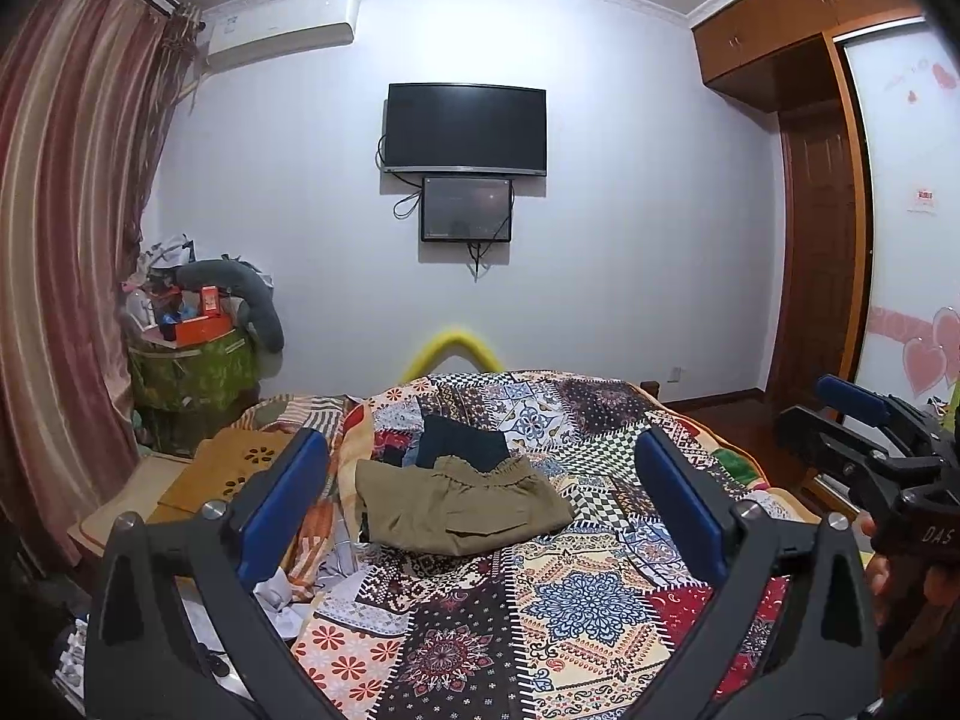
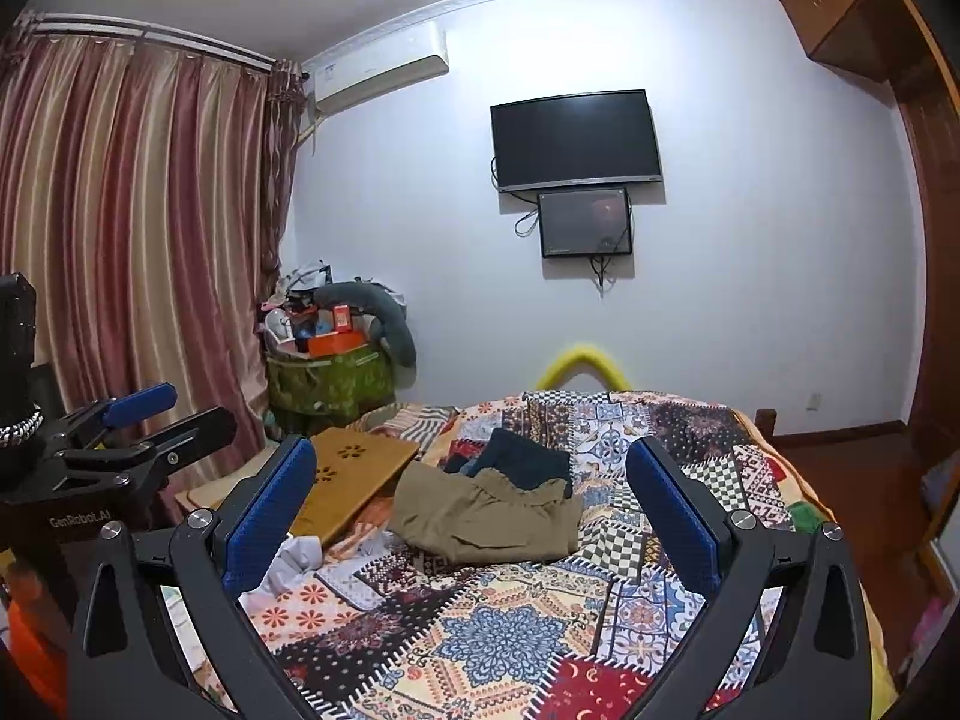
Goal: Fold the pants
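Pants [image 1: 462,507] lie folded, half covering a dark garment [image 1: 465,441]; left tool [image 1: 480,480] and right tool [image 2: 471,483] spread empty.

Pale wall [image 1: 630,210] ahead, dark television [image 1: 465,127] mounted on it, striped curtains [image 1: 66,240] left, wooden wardrobe [image 1: 804,30] right, patchwork bedspread [image 1: 540,600] covering the bed.

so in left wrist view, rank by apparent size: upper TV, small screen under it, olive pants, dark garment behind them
1. olive pants, though nearest the camera, so inflated
2. upper TV, clearly bigger than the screen beside it
3. small screen and dark garment look alike; not ranking them
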Tool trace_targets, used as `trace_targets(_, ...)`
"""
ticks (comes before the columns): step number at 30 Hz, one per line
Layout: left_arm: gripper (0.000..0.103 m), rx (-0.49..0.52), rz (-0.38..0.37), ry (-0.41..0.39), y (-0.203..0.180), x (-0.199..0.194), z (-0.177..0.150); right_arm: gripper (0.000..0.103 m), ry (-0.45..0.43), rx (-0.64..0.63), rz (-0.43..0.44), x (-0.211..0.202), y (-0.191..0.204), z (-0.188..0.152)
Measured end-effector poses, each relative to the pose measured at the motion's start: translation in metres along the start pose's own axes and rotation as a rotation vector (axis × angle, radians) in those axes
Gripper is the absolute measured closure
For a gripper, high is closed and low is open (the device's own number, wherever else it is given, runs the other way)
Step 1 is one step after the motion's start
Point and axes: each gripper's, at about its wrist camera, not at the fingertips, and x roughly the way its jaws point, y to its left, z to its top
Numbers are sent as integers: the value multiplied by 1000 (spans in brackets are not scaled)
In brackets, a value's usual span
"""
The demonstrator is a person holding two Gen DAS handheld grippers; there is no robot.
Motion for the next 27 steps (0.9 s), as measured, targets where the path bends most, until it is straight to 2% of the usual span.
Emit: trace_targets(27, 0, 0, -10, 22, 4, 11, -7, 0, 11, 10, -13, -4, -2, 1)
